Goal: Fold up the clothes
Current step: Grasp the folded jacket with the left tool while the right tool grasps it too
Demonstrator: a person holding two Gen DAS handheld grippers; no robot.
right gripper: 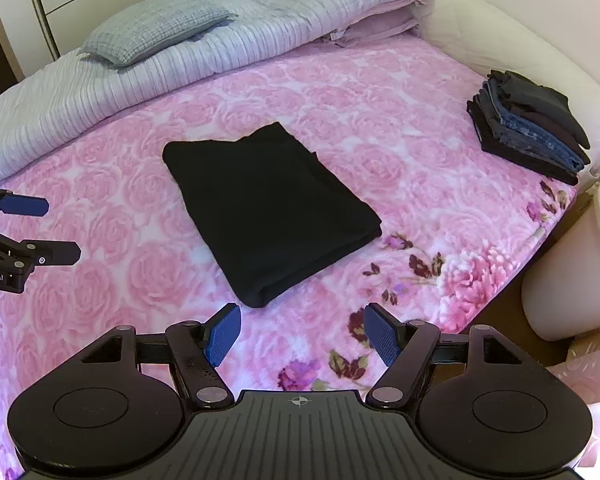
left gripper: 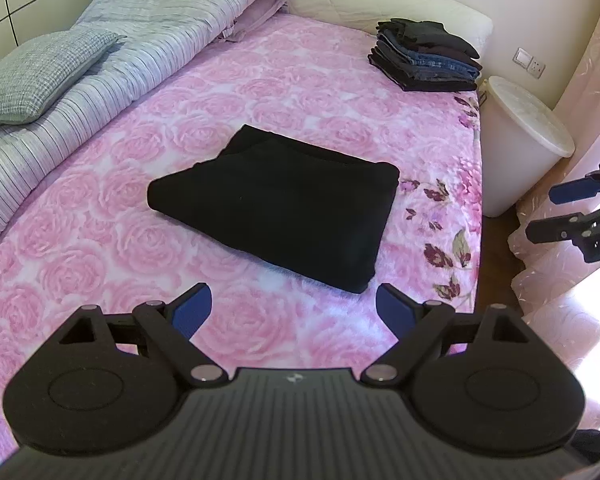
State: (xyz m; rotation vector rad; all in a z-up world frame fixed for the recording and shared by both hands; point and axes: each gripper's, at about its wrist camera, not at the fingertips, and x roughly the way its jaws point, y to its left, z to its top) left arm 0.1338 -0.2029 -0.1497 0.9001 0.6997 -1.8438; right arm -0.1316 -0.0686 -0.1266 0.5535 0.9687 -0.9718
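Left gripper (left gripper: 293, 310): jaws spread apart, holding nothing. Right gripper (right gripper: 302, 330): likewise spread, empty; in the left view it is cut off at the right edge. Black garment (left gripper: 276, 204): folded into a flat rectangle; its type cannot be made out. It lies at mid-frame on the pink rose-print bedspread (left gripper: 100, 208), just beyond both grippers' blue pads, untouched. Stack of folded clothes (left gripper: 426, 55): upper right, near the bed's corner. Striped quilt (left gripper: 112, 64) and grey pillow (left gripper: 40, 76): upper left. White bin (left gripper: 520, 140): right, beside the bed.

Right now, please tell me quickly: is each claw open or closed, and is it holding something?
Left claw: open, holding nothing, short of the black folded garment.
Right claw: open, holding nothing.
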